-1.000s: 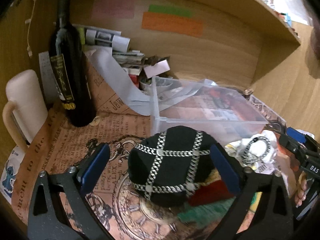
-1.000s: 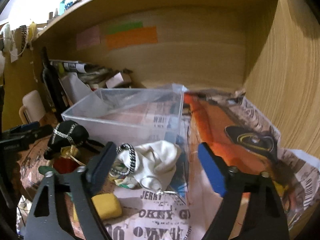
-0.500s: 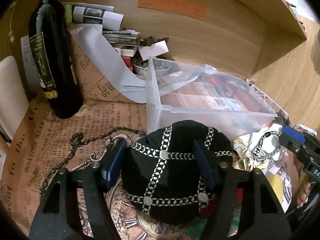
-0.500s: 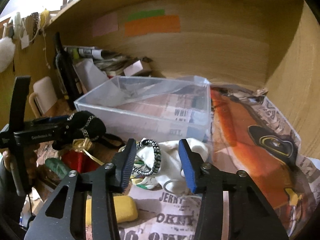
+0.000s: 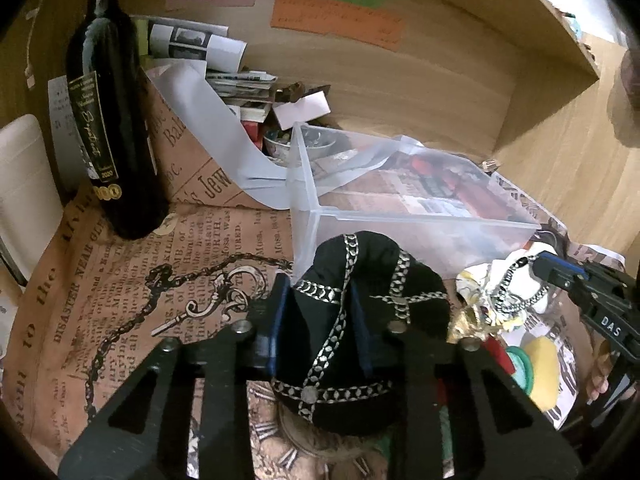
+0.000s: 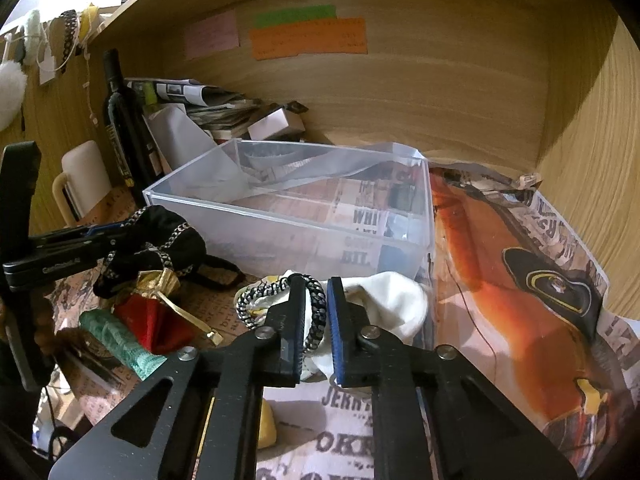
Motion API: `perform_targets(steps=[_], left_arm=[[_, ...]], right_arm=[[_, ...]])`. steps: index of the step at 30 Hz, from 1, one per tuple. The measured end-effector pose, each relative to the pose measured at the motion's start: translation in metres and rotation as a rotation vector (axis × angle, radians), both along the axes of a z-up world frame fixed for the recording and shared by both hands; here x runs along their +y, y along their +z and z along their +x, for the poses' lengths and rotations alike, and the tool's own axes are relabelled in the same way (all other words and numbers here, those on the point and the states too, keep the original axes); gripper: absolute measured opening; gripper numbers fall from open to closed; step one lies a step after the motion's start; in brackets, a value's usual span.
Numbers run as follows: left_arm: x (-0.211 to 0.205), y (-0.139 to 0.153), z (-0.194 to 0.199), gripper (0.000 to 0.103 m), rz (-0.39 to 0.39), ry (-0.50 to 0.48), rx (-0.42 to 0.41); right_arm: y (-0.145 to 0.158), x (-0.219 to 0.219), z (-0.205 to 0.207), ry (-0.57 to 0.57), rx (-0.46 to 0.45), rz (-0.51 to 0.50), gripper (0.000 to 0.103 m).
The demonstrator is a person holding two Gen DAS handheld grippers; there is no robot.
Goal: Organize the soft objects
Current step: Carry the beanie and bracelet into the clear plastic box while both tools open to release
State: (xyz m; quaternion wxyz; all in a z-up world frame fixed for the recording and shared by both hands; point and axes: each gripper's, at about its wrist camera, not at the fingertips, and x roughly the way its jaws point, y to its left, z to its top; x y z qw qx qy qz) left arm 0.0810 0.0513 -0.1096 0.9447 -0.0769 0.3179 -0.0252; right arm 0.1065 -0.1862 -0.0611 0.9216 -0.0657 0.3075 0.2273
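Observation:
My left gripper (image 5: 320, 316) is shut on a black fabric cap with silver chain trim (image 5: 360, 312), squeezing it just in front of the clear plastic bin (image 5: 416, 220). The cap also shows in the right wrist view (image 6: 160, 248). My right gripper (image 6: 314, 324) is shut on a black-and-white braided bracelet (image 6: 316, 316) that lies on a white cloth (image 6: 384, 296), close to the bin's front wall (image 6: 304, 240). The bracelet and cloth also show in the left wrist view (image 5: 516, 284).
A dark wine bottle (image 5: 112, 120) and a cream mug (image 5: 20, 184) stand at the left. Papers and boxes (image 5: 224, 80) pile behind the bin. A red pouch (image 6: 156, 320), a green item (image 6: 116, 340) and a yellow sponge (image 5: 540, 368) lie between the grippers. Wooden walls enclose the shelf.
Both grippers have closed: the left onto the black cap, crumpling it, the right onto the bracelet on the white cloth. Both moved forward toward the bin.

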Motion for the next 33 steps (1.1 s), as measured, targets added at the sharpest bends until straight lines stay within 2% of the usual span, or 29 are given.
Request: perform_targets(steps=[9, 13, 14, 17, 21, 23, 24, 33], left_arm=[[-0.002, 0.024, -0.023, 0.02, 0.006, 0.003, -0.08], [-0.004, 0.037, -0.033, 0.02, 0.016, 0.006, -0.127], [-0.004, 0.041, -0.036, 0.02, 0.018, 0.007, -0.139], [-0.004, 0.049, -0.04, 0.02, 0.022, 0.009, -0.168], [-0.006, 0.058, -0.044, 0.02, 0.026, 0.011, -0.197], [-0.007, 0.061, -0.045, 0.02, 0.03, 0.009, -0.207], [-0.007, 0.063, -0.045, 0.02, 0.033, 0.007, -0.212], [-0.01, 0.082, -0.038, 0.02, 0.036, 0.003, -0.262]], right_arm=[[0.013, -0.001, -0.009, 0.012, -0.056, 0.032, 0.008], [0.011, -0.002, -0.009, -0.002, -0.038, 0.028, 0.008], [0.009, -0.003, -0.007, -0.006, -0.023, 0.021, 0.009], [0.004, -0.002, -0.006, 0.002, -0.001, 0.015, 0.022], [-0.003, 0.001, -0.004, 0.019, 0.016, 0.01, 0.022], [-0.006, 0.001, -0.001, 0.018, 0.022, 0.015, 0.017], [-0.007, 0.001, 0.001, 0.015, 0.024, 0.013, 0.01], [0.007, -0.002, -0.002, 0.039, -0.006, 0.072, 0.007]])
